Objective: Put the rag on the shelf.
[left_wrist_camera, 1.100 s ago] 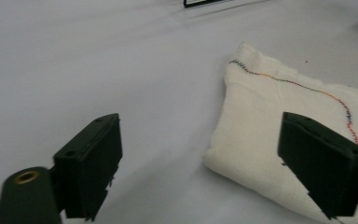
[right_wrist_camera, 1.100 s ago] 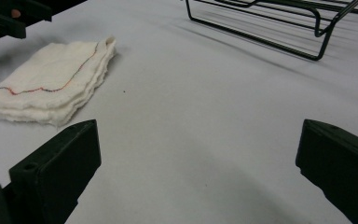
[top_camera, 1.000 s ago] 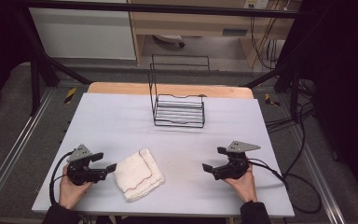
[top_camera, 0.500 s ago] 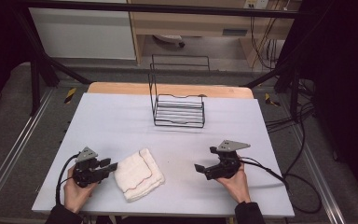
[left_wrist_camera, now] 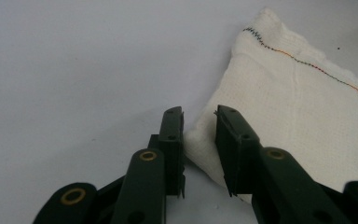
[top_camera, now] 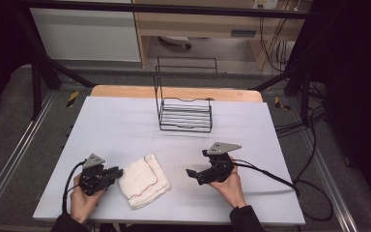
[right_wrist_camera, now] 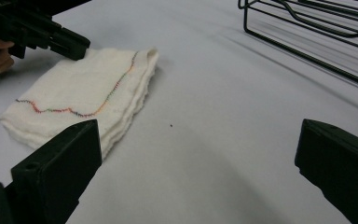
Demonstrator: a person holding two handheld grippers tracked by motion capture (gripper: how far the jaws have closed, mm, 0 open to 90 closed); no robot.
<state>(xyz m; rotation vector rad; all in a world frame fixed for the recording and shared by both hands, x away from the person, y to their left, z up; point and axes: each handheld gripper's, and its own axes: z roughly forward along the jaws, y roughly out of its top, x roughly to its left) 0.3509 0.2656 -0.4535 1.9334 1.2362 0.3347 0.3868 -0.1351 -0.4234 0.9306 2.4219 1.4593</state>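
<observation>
**White cloth pinched at one corner, second gripper closing in**

White, folded cloth lies flat on the bench, near its front edge, and serves as the landmark for everything else. It is a stack of several layers with a wavy line of coloured stitching across the top.

Nearest, at the cloth's left corner, sits the left gripper. Its jaws have just been closing and now stand narrow, with the corner of the cloth between them; the left gripper view shows a slim gap remaining, so I judge the pads are at the fabric but not yet clamped hard. Coming in low and level at a corner makes sense: there the layers can be caught together.

To the cloth's right, a little apart, the right gripper points toward it with jaws spread wide and nothing in them. In the right gripper view the cloth's near edge lies just ahead of one jaw, so this hand seems set to take the opposite side, giving two holds for lifting or unfolding.

Beyond the cloth, well apart toward the far edge of the bench, stands a black wire rack, empty and upright, a likely destination.
</observation>
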